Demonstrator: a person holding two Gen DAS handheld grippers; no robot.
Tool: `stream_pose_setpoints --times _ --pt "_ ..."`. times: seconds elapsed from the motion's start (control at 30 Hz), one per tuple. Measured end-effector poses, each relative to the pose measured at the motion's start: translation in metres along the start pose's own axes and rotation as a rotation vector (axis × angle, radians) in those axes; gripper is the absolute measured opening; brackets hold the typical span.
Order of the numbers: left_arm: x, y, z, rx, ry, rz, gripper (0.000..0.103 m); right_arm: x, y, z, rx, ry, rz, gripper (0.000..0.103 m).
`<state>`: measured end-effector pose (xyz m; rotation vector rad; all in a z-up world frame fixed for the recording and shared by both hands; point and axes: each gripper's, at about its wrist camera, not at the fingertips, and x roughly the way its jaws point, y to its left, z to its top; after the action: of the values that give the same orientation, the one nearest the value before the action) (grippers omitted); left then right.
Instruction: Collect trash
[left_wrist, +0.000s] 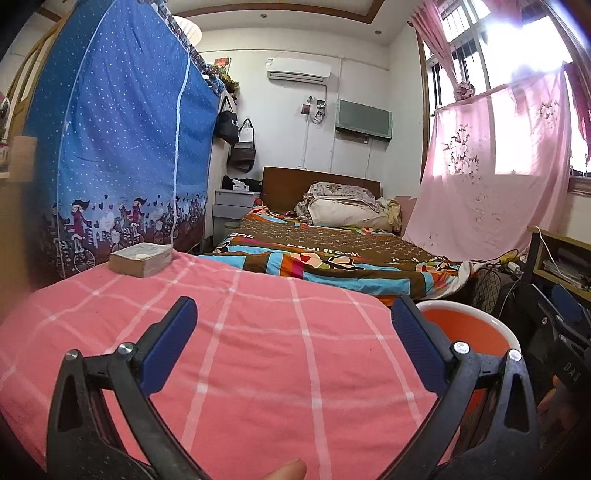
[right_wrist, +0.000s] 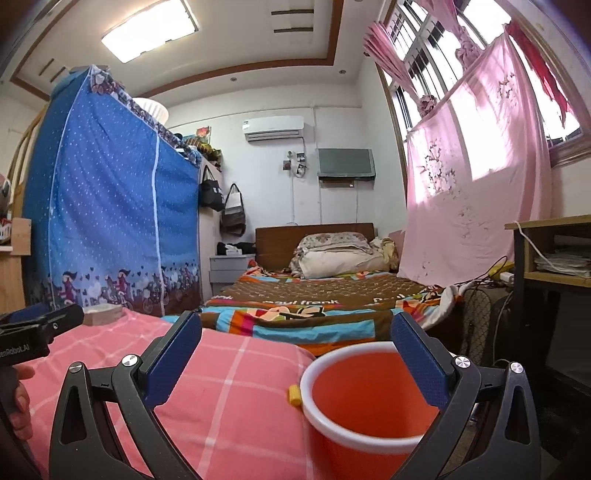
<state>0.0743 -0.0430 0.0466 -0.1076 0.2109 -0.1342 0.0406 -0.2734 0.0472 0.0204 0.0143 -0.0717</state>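
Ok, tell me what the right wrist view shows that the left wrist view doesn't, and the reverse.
Only the right wrist view shows a small yellow piece lying on the pink checked cover beside the bin's rim, and the ceiling light. Only the left wrist view shows the whole book on the cover. Both share the orange bin, the open left gripper, the open right gripper, and the bed.

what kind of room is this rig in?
A lived-in bedroom, most likely: a bed with a wooden headboard and pillows, a blue fabric wardrobe, and a wall air conditioner.
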Motion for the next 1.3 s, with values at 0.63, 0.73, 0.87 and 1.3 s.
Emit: stream_pose_setpoints --times 0.63,0.73,0.87,1.3 --pt "-0.052 0.028 -0.046 0.035 0.027 0.059 0.103 -0.054 0.037 -0.048 -0.034 0.206 -0.064 0.103" --pt "-0.054 0.031 -0.051 0.038 0.025 0.069 0.103 -0.056 0.039 -0.054 -0.037 0.219 -0.072 0.103" --pt "-0.057 0.031 -0.056 0.048 0.025 0.079 0.103 -0.058 0.040 -0.059 -0.037 0.228 -0.077 0.103" --pt "-0.061 0.031 -0.059 0.051 0.018 0.084 0.103 -0.061 0.040 -0.063 -0.031 0.222 -0.085 0.103"
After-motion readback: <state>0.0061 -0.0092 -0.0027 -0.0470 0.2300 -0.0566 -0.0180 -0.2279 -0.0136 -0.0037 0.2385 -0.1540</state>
